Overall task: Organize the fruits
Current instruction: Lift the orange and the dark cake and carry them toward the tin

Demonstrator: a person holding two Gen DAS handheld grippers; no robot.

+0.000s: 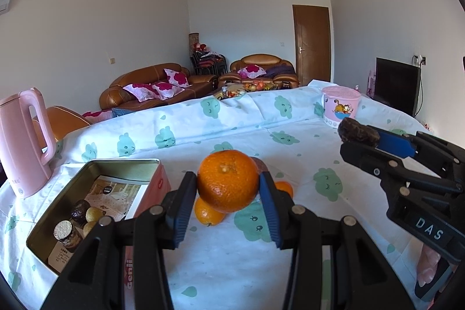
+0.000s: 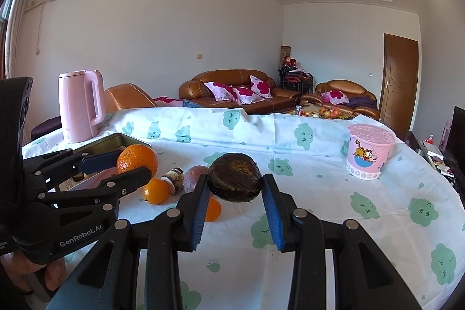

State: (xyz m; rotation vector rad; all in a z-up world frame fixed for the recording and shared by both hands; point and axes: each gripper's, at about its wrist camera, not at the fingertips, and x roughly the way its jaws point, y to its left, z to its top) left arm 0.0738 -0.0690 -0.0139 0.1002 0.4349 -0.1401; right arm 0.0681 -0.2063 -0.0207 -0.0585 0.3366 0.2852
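My left gripper is shut on a large orange and holds it just above the tablecloth; from the right wrist view this gripper and its orange are at the left. My right gripper is shut on a dark brown wrinkled fruit, which also shows at the right of the left wrist view. Two smaller oranges and a reddish-brown fruit lie on the cloth below. An open tin box at the left holds several small fruits.
A pink kettle stands at the table's far left corner. A pink tub with a cartoon cat stands at the far right. A small cork-topped jar lies by the oranges. The white cloth with green prints covers the table.
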